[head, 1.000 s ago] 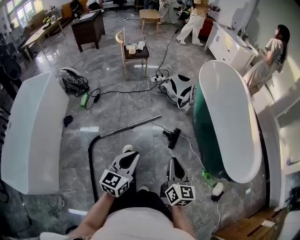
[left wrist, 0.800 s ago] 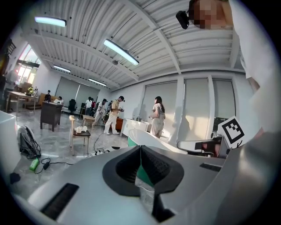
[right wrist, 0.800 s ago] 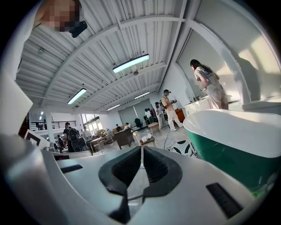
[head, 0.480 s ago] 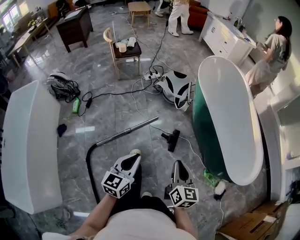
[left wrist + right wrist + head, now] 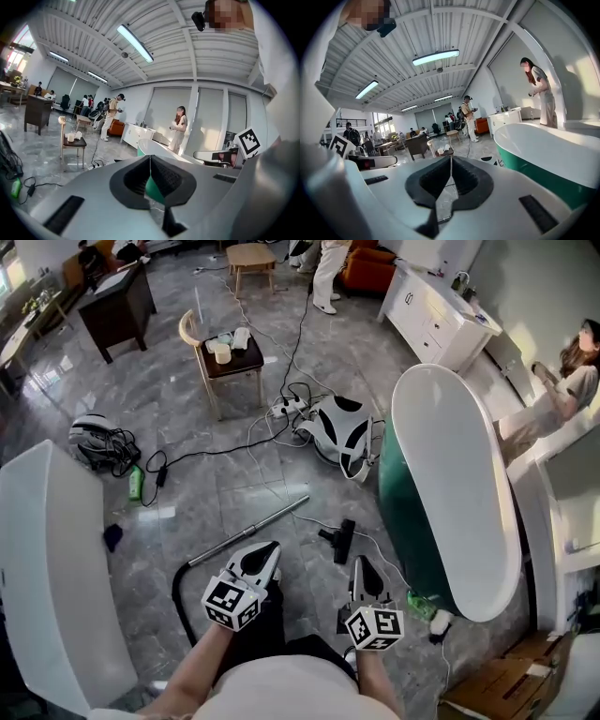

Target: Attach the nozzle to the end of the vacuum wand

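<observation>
- While a person stands on the grey marble floor (image 5: 375, 343) with a tool in each hand, the left gripper (image 5: 264, 552) and the right gripper (image 5: 362, 564) point forward side by side, near each other but apart, low in the head view.
- Both pairs of fingers are pressed together, and each gripper view shows nothing between them.
- The vacuum wand (image 5: 253, 527), a silver tube, lies on the floor just ahead of the left gripper and slants up to the right. Its lower end meets a black hose (image 5: 177, 592) that curves back toward the person.
- The nozzle (image 5: 339, 540), a black piece, lies on the floor near the wand's free end but apart from it, ahead of the right gripper. Neither gripper touches it.
- A white bathtub with a green side (image 5: 450, 474) stands to the right, and another white tub (image 5: 56, 559) stands to the left.
- Farther off are a wooden chair (image 5: 246, 360) carrying cups, a power strip (image 5: 286, 407) with trailing cables, and a white-and-black device (image 5: 337, 432) on the floor.
</observation>
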Available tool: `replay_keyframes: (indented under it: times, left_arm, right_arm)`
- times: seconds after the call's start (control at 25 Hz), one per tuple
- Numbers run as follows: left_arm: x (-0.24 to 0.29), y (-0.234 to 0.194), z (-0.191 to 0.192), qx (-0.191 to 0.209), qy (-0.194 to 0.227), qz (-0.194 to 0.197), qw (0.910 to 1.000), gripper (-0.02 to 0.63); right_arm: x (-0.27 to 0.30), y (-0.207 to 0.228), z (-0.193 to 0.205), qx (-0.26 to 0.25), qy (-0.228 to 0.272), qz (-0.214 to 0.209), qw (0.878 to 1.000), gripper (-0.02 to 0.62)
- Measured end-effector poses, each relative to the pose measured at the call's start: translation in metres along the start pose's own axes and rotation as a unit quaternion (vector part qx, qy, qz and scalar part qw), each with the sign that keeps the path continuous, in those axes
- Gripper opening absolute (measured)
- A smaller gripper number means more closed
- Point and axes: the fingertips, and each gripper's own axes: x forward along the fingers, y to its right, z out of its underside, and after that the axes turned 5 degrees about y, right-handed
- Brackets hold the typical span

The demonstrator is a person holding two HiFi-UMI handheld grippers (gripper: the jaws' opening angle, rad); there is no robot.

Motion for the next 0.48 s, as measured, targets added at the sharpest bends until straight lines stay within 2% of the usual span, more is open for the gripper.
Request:
replay_keyframes:
  times: [0.12, 0.32, 0.48]
  left_arm:
    - [0.017, -0.029, -0.003, -0.002, -0.01, 0.006, 0.9999, 0.009]
    - [0.05, -0.07, -0.003, -0.003, -0.041, 0.028, 0.9988, 0.009]
    - [0.081, -0.087, 0.0, 0.018, -0.067, 0.058, 0.9959, 0.009]
  right_arm:
    - [0.033, 0.003, 0.003, 0.014, -0.006, 0.011, 1.0, 0.017]
    - [0.083, 0.02, -0.002, 0.006, -0.003, 0.026, 1.0, 0.017]
    - [0.104, 0.04, -0.005, -0.008, -0.011, 0.023, 1.0, 0.017]
